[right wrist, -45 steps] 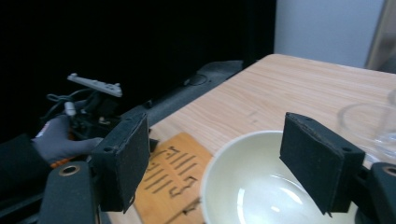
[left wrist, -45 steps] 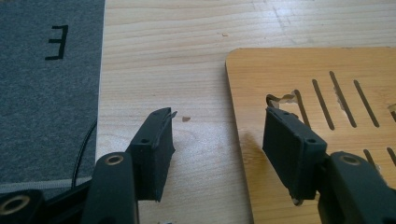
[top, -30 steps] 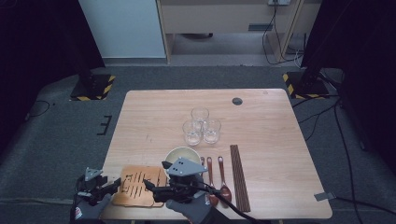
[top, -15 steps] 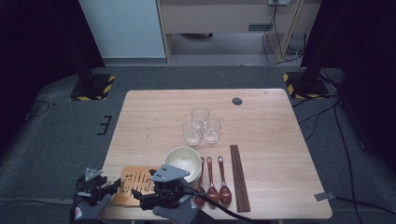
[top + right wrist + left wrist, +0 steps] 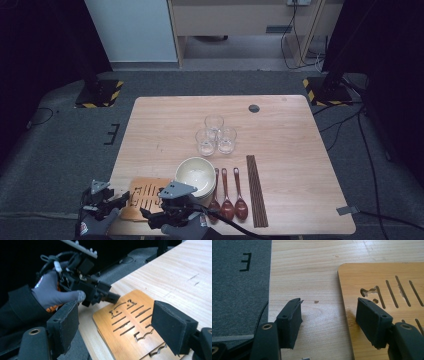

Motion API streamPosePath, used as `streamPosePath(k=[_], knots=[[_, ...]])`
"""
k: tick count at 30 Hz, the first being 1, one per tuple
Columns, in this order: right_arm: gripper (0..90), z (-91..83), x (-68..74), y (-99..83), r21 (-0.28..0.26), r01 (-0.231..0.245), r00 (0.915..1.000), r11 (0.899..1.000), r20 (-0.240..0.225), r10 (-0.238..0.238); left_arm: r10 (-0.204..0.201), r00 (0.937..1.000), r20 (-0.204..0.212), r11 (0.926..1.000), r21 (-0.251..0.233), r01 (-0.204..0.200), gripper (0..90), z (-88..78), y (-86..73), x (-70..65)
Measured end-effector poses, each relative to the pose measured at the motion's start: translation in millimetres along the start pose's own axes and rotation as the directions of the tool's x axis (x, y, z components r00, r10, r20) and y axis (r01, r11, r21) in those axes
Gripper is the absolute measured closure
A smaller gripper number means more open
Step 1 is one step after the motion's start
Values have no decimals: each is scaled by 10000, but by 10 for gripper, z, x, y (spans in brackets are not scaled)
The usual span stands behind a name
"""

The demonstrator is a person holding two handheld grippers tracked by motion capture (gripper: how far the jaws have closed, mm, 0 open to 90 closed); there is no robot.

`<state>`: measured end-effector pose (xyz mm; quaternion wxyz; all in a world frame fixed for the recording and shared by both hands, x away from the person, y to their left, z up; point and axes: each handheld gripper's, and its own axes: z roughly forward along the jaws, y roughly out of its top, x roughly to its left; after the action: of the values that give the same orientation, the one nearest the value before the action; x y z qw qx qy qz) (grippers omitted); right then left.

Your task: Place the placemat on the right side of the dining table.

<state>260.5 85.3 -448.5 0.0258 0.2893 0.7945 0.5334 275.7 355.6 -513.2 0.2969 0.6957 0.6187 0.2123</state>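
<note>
The left gripper (image 5: 329,315) stands with its jaws apart, straddling the left edge of the wooden trivet (image 5: 387,290): one jaw over bare table, the other over the board, neither pad pressing on it. The right gripper (image 5: 117,325) is wide open too, hanging above the same trivet with nothing between its jaws. In the right gripper view a gloved hand (image 5: 53,293) holds the left gripper, whose tip sits at about ten o'clock of the trivet.

The trivet (image 5: 145,197) lies flat at the table's near left corner, roughly seven o'clock from the table's middle. It looks like a stack of two or more boards, since a second edge peeps out beneath, though the view is too oblique to be sure. Its cut slots run along its longer side, pointing from six towards twelve o'clock in the high view.

At three o'clock of it sits a pale bowl (image 5: 196,174), then three dark spoons (image 5: 227,192) and a bundle of chopsticks (image 5: 256,190), all with handles towards twelve. Three glasses (image 5: 215,134) cluster near the table's centre.

The table (image 5: 300,140) is light wood, with a dark round cap near its far edge. Around it lies grey carpet (image 5: 60,150), with yellow-and-black striped stand feet (image 5: 100,92) at the far corners.
</note>
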Motion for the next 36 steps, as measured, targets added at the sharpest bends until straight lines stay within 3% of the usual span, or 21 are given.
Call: streamPosePath(k=[23, 36], knots=[[233, 326, 18, -357, 1013, -426, 9989, 9939, 218, 406, 153, 9999, -69, 9998, 142, -152, 344, 9, -7, -8], [230, 388, -53, -475, 1172, -797, 9945, 9899, 765, 711, 138, 9999, -70, 9994, 306, -136, 326, 35, -22, 0]])
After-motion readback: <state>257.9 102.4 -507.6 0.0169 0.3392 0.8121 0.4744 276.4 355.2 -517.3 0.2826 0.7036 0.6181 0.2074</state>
